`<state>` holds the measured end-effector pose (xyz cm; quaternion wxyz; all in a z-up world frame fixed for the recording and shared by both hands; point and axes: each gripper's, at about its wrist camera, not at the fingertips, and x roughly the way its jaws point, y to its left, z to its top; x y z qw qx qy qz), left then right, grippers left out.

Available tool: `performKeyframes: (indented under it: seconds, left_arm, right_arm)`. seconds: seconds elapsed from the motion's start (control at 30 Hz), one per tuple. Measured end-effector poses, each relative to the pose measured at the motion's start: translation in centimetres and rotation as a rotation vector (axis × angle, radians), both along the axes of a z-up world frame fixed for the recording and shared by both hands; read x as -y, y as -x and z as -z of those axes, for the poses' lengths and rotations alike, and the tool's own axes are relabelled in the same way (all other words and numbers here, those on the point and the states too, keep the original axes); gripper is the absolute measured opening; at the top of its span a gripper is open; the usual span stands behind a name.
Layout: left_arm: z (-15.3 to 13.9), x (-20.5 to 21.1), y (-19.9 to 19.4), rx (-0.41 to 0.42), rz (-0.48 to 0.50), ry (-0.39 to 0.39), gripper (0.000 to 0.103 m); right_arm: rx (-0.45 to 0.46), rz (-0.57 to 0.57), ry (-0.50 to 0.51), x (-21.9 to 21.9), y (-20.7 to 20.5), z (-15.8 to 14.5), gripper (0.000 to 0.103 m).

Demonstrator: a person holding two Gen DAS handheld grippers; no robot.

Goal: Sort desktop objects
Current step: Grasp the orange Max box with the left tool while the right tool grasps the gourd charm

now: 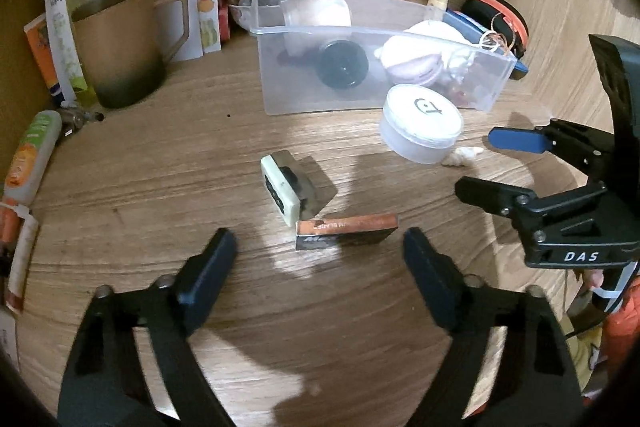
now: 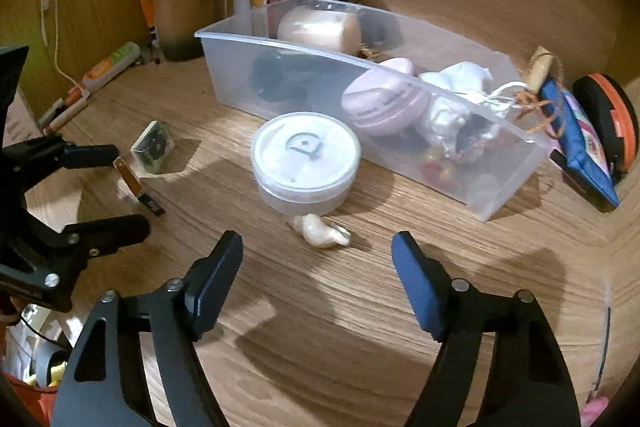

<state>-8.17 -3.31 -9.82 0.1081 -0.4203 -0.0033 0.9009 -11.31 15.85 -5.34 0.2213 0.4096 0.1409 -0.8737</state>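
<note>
Lettering "DAS" marks right hand-held gripper point(image 1: 476, 163) beside white jar point(image 1: 420, 127).

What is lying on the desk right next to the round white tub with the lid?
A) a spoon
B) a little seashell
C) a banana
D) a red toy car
B: a little pale seashell lies on the wooden desk just in front of the round white tub, outside the clear plastic bin.
</note>
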Motion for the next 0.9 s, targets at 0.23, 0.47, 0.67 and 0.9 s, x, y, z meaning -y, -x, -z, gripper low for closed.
performKeyframes:
  seconds: [0.23, 0.47, 0.67, 0.9]
  left_arm:
    - [0.0, -0.3, 0.0, -0.017, -0.013, -0.001, 0.069]
    - [0.4, 0.1, -0.1, -0.058, -0.042, 0.021, 0.062]
    - [0.2, 0.9, -0.2, -0.063, -0.062, -0.005, 0.048]
    - [0.1, 1.6, -0.7, -0.059, -0.07, -0.054, 0.048]
  right_arm:
    - [0.031, -0.025, 0.0, 0.8, 0.9, 0.7, 0.059]
    - [0.035, -0.029, 0.028, 0.6, 0.6, 0.7, 0.047]
    - [0.026, -0.047, 0.046, 0.5, 0.4, 0.6, 0.032]
    - [0.01, -0.047, 0.054, 0.5, 0.0, 0.7, 0.022]
